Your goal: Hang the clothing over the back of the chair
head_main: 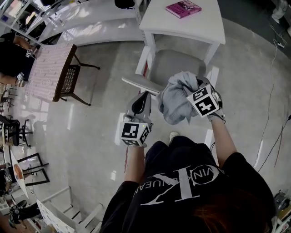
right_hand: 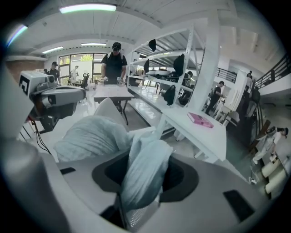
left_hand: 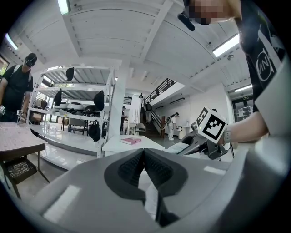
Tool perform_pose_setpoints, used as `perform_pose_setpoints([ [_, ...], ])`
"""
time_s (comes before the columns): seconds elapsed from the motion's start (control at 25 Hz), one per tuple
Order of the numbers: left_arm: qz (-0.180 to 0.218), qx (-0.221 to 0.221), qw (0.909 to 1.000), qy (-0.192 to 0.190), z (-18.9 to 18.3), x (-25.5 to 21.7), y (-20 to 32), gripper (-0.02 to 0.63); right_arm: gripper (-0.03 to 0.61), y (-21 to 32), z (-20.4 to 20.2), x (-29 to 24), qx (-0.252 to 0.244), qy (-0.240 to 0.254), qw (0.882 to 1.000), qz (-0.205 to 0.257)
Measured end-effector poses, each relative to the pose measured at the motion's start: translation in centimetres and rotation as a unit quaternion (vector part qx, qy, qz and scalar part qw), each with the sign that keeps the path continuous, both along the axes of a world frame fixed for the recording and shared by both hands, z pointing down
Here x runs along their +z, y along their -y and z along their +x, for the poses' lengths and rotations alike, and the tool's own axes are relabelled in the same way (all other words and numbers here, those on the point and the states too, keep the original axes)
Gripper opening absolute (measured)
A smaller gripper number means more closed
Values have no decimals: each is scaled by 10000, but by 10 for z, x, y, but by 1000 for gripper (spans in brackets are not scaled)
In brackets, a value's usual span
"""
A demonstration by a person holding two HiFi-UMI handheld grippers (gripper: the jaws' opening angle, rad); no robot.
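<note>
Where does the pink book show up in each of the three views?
Head view: pink book at the top, right of centre, on the white table.
Left gripper view: small, just left of centre, on that table.
Right gripper view: right of centre, on the tabletop.
Shared landmark: the white table beneath it.

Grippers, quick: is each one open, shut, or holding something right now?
Left gripper: shut, nothing between its jaws.
Right gripper: open, with the clothing lying loose between its jaws.
</note>
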State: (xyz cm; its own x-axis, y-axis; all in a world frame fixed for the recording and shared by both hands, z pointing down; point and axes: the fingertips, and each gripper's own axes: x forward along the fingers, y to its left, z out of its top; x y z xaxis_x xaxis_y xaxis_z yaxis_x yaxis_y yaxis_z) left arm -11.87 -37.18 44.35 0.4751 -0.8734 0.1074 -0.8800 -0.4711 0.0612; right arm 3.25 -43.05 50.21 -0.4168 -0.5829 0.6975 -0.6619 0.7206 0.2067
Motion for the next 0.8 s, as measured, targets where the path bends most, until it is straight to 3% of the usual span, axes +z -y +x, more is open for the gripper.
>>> perform_pose_setpoints([
  [0.2,34,84,10000,21,0,-2,1,12,200,-3,12,11,142,-364,9992,43],
  [0.52,-17,477,9989,-3,13,-2,0,12,210,-9,26,0,487,-374,9979,223],
  [0.8,-62,519,9986,-53,1,-1,-9,11,210,-22,24,-9,632,-372,9968,328],
])
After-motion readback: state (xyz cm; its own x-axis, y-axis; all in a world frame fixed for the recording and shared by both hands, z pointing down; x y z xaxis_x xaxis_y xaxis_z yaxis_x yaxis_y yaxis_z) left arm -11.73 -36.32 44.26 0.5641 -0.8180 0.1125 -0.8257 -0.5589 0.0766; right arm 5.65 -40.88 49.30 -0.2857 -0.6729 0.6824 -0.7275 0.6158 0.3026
